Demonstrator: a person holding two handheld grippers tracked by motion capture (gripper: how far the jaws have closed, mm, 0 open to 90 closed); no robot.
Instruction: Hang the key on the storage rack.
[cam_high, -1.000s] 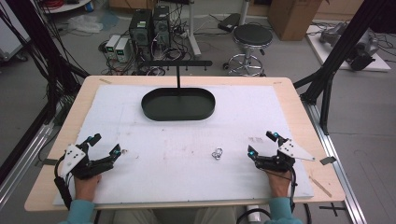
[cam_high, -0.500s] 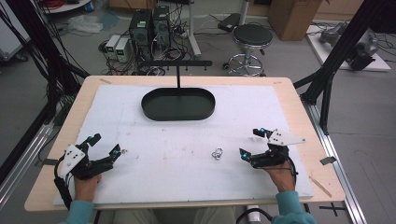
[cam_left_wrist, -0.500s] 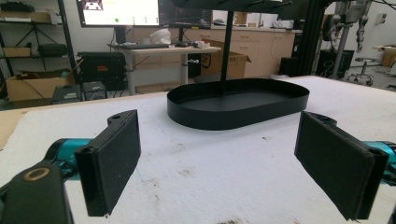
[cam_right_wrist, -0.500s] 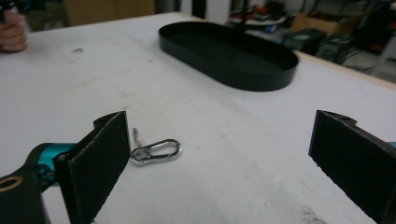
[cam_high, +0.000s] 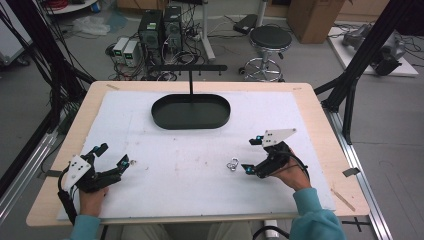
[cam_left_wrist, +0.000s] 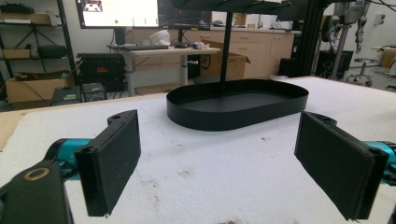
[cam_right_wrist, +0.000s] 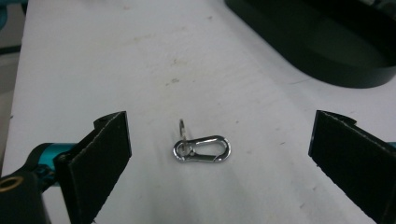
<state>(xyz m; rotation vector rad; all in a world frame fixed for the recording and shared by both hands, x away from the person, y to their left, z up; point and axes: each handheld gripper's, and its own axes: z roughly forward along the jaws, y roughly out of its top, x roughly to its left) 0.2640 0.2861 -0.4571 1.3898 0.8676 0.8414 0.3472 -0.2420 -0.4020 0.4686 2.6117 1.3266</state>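
Observation:
A small silver snap clasp (cam_high: 232, 164) with a ring lies flat on the white mat. My right gripper (cam_high: 250, 155) is open just to its right, jaws pointing left at it. In the right gripper view the clasp (cam_right_wrist: 201, 149) lies on the mat between and a little ahead of the two wide-apart black pads, untouched by my right gripper (cam_right_wrist: 226, 161). Near the mat's front left, my left gripper (cam_high: 114, 154) rests open with nothing in it. In its own view, the left gripper (cam_left_wrist: 226, 168) faces the black oval tray (cam_left_wrist: 233, 119).
The black oval tray (cam_high: 162, 119) sits at the back middle of the mat. A black post with a crossbar (cam_high: 188, 67) rises from its far side. The wooden table edge (cam_high: 320, 125) frames the mat. A stool and computer cases stand on the floor beyond.
My right gripper has moved left and forward toward the clasp, turning its jaws to face it. The left gripper and the clasp have stayed put.

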